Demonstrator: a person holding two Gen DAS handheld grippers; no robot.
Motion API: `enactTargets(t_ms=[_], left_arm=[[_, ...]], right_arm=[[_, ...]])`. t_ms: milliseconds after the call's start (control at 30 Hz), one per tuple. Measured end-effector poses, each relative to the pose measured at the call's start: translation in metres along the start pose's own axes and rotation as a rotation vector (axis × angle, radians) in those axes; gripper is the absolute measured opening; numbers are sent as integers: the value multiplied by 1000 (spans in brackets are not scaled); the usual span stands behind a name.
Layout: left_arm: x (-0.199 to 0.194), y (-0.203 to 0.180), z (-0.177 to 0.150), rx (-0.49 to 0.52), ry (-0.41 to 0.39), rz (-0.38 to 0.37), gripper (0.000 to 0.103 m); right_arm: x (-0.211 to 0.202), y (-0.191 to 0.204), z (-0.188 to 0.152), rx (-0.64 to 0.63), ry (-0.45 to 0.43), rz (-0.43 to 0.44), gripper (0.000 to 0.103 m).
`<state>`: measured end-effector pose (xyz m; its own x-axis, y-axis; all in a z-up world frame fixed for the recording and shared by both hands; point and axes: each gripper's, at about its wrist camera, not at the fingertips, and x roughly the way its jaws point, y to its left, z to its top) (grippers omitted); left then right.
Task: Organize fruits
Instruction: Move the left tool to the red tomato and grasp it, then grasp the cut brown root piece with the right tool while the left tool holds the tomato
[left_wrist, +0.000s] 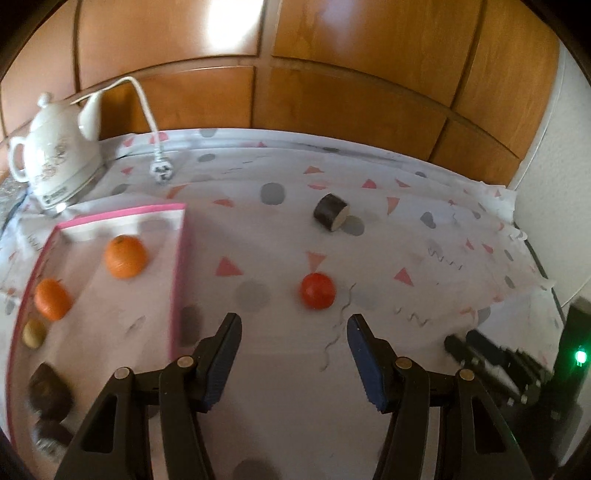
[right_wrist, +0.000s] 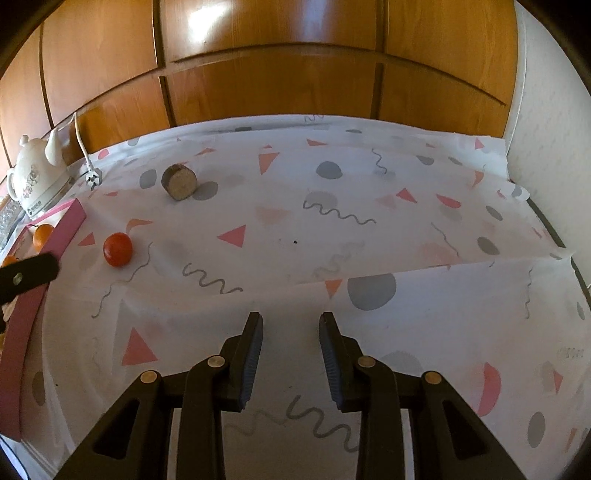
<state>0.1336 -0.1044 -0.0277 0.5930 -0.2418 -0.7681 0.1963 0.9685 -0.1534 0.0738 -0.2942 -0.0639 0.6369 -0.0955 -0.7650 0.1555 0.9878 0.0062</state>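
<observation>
A red tomato (left_wrist: 317, 291) lies on the patterned tablecloth just beyond my open, empty left gripper (left_wrist: 293, 325); it also shows in the right wrist view (right_wrist: 117, 249). A dark cut eggplant piece (left_wrist: 331, 212) lies farther back, and shows in the right view (right_wrist: 179, 182). A pink-rimmed tray (left_wrist: 179, 266) at the left holds two oranges (left_wrist: 125, 256) (left_wrist: 52, 298), a small yellowish fruit (left_wrist: 34, 333) and dark pieces (left_wrist: 48, 391). My right gripper (right_wrist: 291, 319) is open and empty over bare cloth. A left gripper finger (right_wrist: 29, 275) shows at that view's left edge.
A white electric kettle (left_wrist: 55, 155) with its cord and plug (left_wrist: 160, 171) stands at the back left. Wooden cabinet doors (left_wrist: 295, 74) run behind the table. A white wall (right_wrist: 546, 110) is at the right. A black device with a green light (left_wrist: 578, 356) sits at the right edge.
</observation>
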Motion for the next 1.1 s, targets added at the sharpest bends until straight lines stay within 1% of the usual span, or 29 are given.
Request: enactTargets(t_ms=[100, 267, 367, 433, 467, 567, 733, 800, 1000, 1100], left_arm=[[16, -10, 8, 20, 13, 5, 60], [40, -16, 15, 18, 41, 23, 52], [53, -17, 18, 19, 52, 38, 44], [60, -13, 18, -7, 71, 24, 31], [62, -12, 17, -11, 69, 28, 29], [59, -10, 14, -16, 45, 18, 28], [48, -3, 2, -18, 5, 57, 28], [49, -2, -5, -16, -14, 58, 28], [52, 0, -5, -36, -4, 62, 28], [47, 2, -6, -55, -16, 96, 27]], right_arm=[[1, 1, 0, 0, 0, 2, 32], [1, 1, 1, 1, 2, 5, 32], [1, 1, 1, -2, 4, 11, 32], [0, 3, 3, -7, 5, 17, 32], [0, 3, 3, -10, 6, 23, 32], [1, 8, 8, -19, 8, 41, 32], [7, 20, 23, -41, 10, 91, 32], [13, 26, 33, -52, 15, 127, 32], [30, 46, 61, -96, 24, 197, 32], [41, 54, 74, -124, 25, 226, 32]])
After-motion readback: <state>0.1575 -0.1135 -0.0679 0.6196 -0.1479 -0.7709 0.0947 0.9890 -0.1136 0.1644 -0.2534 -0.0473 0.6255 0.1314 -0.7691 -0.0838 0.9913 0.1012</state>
